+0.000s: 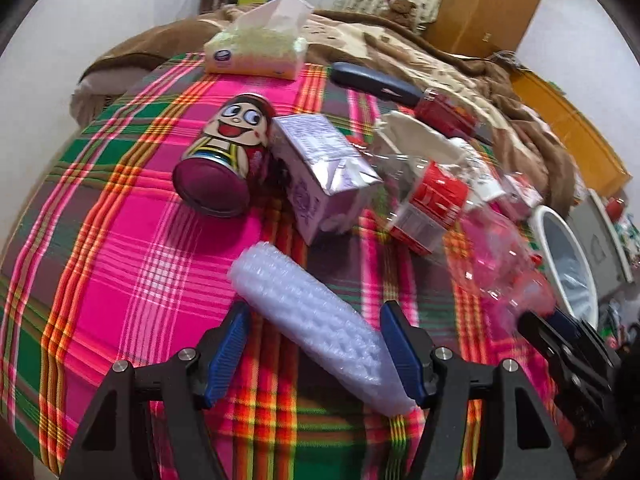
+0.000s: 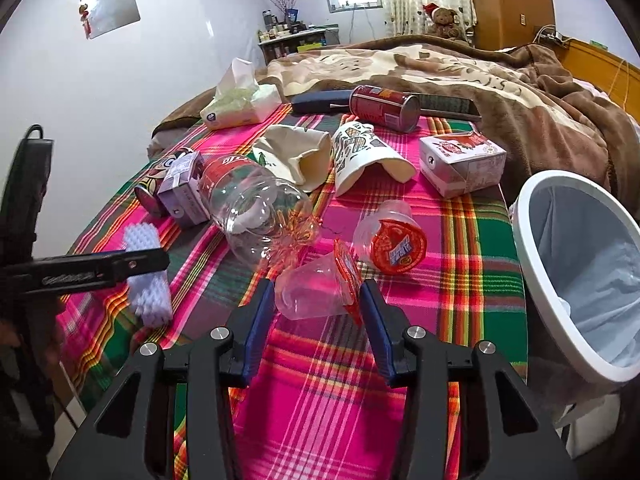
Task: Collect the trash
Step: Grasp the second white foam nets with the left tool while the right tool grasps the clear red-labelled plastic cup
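Trash lies on a plaid cloth (image 2: 320,380). My left gripper (image 1: 316,320) is open, its jaws on either side of a white bubble-wrap roll (image 1: 316,320) that also shows in the right wrist view (image 2: 148,280). My right gripper (image 2: 318,296) is open around a clear plastic cup with a red peeled lid (image 2: 316,294). A second lidded cup (image 2: 390,242), a clear bottle with a red label (image 2: 256,208), a cartoon can (image 1: 224,156), a purple carton (image 1: 324,172), paper cups (image 2: 360,156), a red can (image 2: 384,106) and a white-red box (image 2: 462,162) lie beyond.
A white bin with a pale liner (image 2: 580,272) stands at the right edge of the bed. A tissue pack (image 1: 256,50), a dark remote-like object (image 1: 372,82) and a brown blanket (image 2: 480,76) lie at the back. A wall is at the left.
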The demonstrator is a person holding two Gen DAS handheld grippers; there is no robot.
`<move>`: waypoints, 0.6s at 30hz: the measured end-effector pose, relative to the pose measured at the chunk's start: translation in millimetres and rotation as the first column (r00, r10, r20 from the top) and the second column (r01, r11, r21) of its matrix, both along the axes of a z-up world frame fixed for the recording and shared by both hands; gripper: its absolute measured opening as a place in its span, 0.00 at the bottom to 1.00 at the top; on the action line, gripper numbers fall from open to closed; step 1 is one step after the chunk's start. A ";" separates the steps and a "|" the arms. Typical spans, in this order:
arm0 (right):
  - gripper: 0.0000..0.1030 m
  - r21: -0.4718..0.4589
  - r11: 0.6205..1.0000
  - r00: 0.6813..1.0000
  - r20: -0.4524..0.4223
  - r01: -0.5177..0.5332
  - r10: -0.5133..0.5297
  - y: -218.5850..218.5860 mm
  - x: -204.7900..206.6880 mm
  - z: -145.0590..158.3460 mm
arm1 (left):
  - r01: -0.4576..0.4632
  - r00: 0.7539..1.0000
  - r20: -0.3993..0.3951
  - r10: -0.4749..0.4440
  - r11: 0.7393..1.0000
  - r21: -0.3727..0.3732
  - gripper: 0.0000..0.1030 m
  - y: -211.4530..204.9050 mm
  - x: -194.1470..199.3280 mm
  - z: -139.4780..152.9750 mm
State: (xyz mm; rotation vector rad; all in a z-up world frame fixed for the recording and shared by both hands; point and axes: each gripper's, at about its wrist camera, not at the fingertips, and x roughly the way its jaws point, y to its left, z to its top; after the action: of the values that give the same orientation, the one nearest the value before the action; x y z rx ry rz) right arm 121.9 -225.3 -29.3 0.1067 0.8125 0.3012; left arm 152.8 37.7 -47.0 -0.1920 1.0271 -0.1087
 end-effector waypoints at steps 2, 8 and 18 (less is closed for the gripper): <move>0.45 0.003 1.000 1.000 0.003 0.002 -0.002 -0.9 -0.7 0.9 | -0.029 1.000 -0.005 0.029 1.000 -0.008 0.65 -1.9 4.4 -1.8; 0.45 0.015 1.000 1.000 0.007 0.012 -0.012 -5.8 -1.3 1.1 | 0.017 1.000 0.006 -0.017 1.000 -0.012 0.65 -27.6 4.8 -3.0; 0.41 0.023 0.999 1.000 0.013 0.028 -0.028 -15.9 -2.8 1.6 | -0.010 0.999 0.047 0.010 1.000 -0.013 0.51 -30.8 -0.1 -2.7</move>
State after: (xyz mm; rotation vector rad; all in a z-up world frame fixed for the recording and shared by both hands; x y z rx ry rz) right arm 119.0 -241.3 -27.6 0.1369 0.7939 0.2844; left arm 152.8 6.9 -49.6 -0.2057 0.9791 -0.1102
